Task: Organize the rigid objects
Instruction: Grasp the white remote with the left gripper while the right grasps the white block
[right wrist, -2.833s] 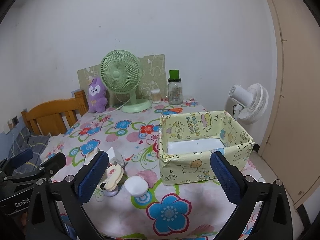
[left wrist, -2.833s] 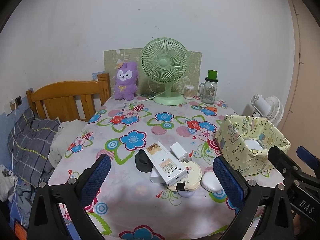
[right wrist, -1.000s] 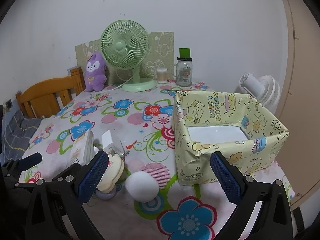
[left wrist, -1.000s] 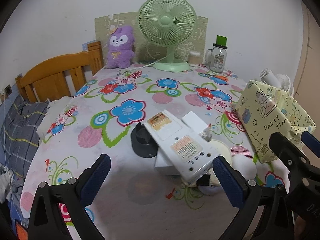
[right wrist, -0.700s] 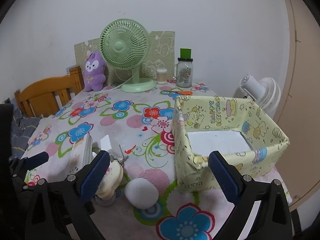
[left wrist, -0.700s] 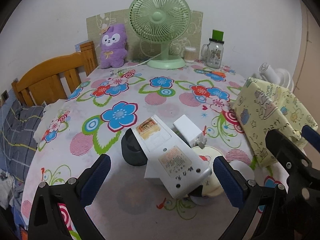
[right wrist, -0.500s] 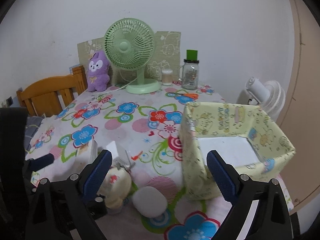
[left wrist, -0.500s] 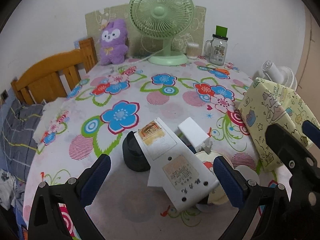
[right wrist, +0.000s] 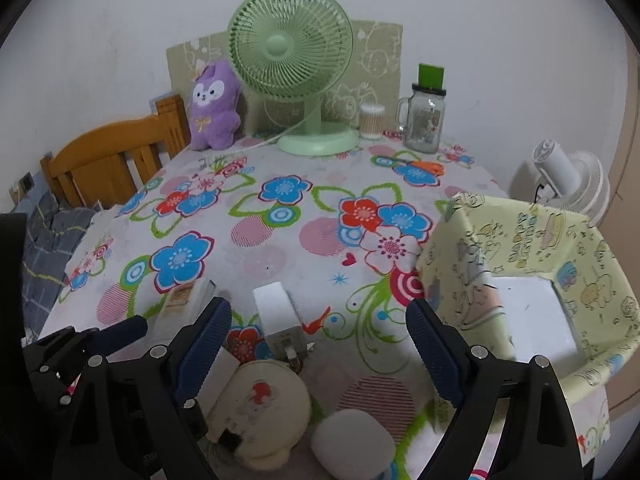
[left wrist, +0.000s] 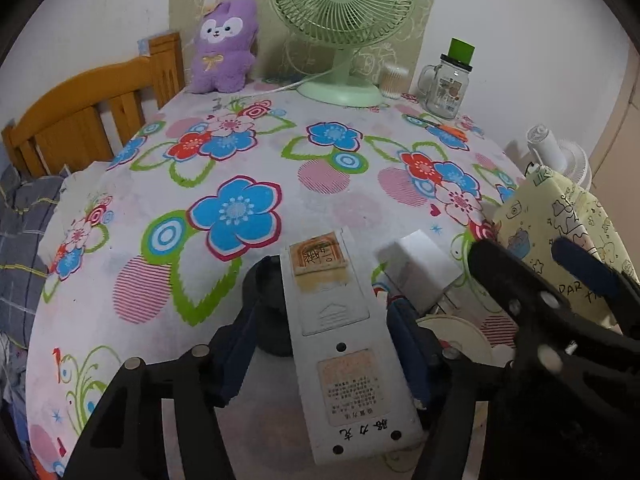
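Closing its jaws, the left hand-held gripper (left wrist: 320,344) takes the long white device (left wrist: 340,344) by its sides; the pads seem to touch already. The right hand-held gripper (right wrist: 318,344), narrowing but empty, hovers over the white charger (right wrist: 278,316), near the yellow box (right wrist: 528,280) on the surface (right wrist: 280,248), probably the destination.

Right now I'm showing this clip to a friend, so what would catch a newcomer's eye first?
Probably the left gripper, its jaws closing around a long white power strip near the table's front edge. Behind it, a green fan and a purple plush toy stand against the wall, and a yellow patterned box sits open on the right.
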